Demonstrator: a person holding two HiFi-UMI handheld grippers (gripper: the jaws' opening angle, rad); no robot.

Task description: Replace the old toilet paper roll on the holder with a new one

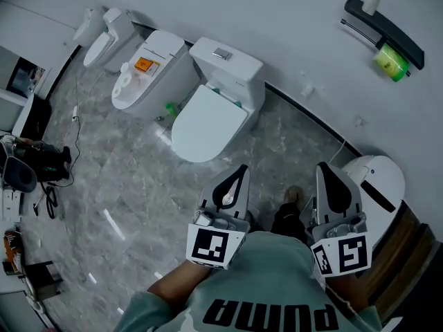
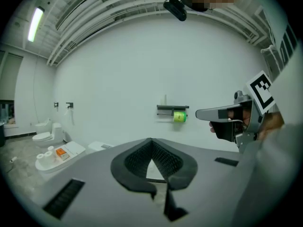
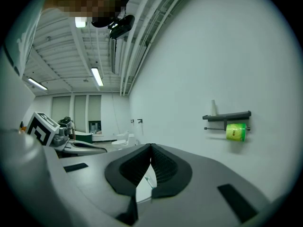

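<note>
Well, the head view shows the green roll on its holder, far ahead and right of the right gripper. The left gripper view shows the left gripper closed tight, holding nothing. The right gripper view shows that one closed and empty too.

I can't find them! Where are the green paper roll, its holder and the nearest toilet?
green toilet paper roll (image 3: 236,131), right gripper view, middle
holder (image 3: 227,116), right gripper view, top shelf
nearest toilet (image 1: 208,123), head view, lid
</note>
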